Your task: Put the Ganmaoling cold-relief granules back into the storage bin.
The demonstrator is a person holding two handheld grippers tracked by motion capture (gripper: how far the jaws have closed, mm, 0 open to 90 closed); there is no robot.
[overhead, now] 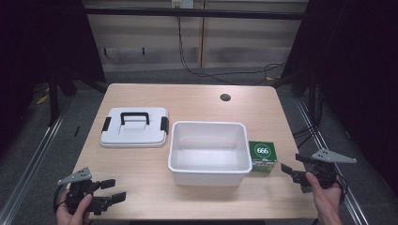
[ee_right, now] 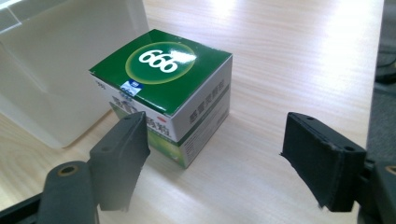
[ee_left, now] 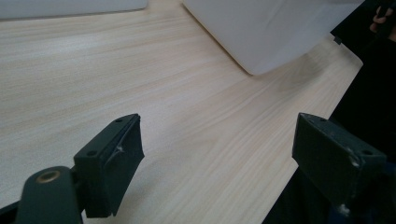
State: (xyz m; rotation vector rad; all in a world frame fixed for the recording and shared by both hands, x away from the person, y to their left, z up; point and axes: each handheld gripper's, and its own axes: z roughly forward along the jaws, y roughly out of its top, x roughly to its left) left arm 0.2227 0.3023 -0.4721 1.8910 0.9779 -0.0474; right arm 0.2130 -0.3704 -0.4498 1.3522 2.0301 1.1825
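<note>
Right gripper (overhead: 292,172), jaws spread and empty, faces the green box (overhead: 262,157) just left of it beside the white tub (overhead: 208,174); left gripper (overhead: 114,190), jaws spread too, sits far off.

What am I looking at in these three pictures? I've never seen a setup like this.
A person sits at a wooden table holding hand-held tongs: the left tongs and the right tongs. One picture looks down from above; the other two come from cameras riding on each tool, looking past its black jaws. On the table lie a white lid with a black handle, an open white bin and a green box marked 666 beside the bin. Both tongs are open and hold nothing; the right ones face the box.
</note>
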